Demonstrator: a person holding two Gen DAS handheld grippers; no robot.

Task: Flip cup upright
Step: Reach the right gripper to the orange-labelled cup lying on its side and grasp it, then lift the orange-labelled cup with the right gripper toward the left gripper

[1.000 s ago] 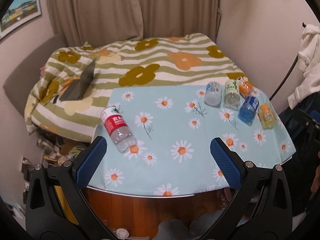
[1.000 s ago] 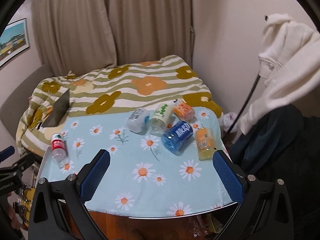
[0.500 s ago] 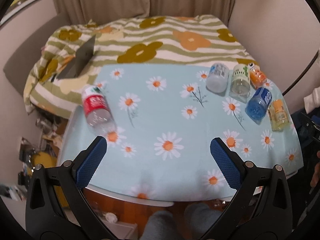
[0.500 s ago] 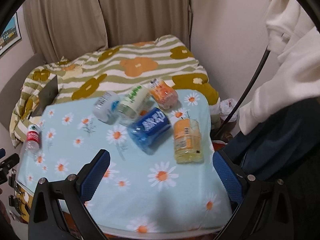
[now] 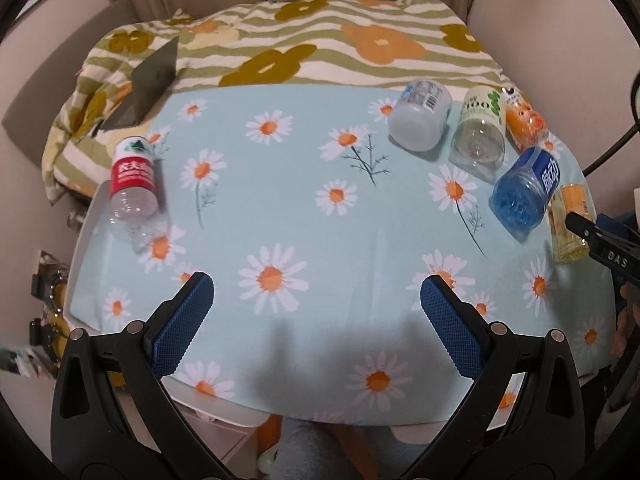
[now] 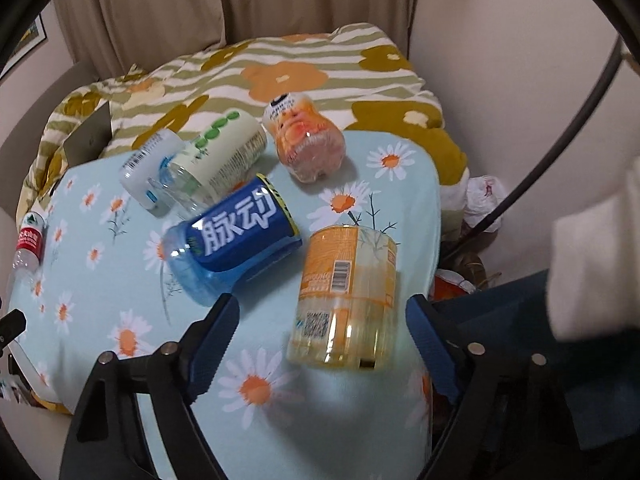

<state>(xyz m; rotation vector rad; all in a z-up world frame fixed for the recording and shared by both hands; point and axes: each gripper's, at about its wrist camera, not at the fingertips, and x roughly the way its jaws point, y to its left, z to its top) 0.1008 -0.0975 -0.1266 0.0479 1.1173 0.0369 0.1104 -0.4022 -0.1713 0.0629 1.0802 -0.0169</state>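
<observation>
Several cut-bottle cups lie on their sides on the daisy tablecloth (image 5: 304,216). A yellow-labelled cup (image 6: 348,292) lies nearest my right gripper (image 6: 322,316), which is open with the cup's base between its fingertips. A blue cup (image 6: 236,240), a green-and-white cup (image 6: 220,152), a white cup (image 6: 148,168) and an orange cup (image 6: 304,140) lie beyond. A red-labelled cup (image 5: 134,176) lies at the table's left edge. My left gripper (image 5: 316,300) is open and empty over the table's near middle.
A striped floral duvet (image 5: 320,40) covers the bed behind the table, with a dark laptop (image 5: 148,80) on it. The right gripper's black body (image 5: 604,248) shows at the table's right edge. White clothing (image 6: 600,264) hangs at the right.
Both grippers have moved forward and down toward the table. The right gripper has closed in on the yellow cup, which now sits between its open fingers.
</observation>
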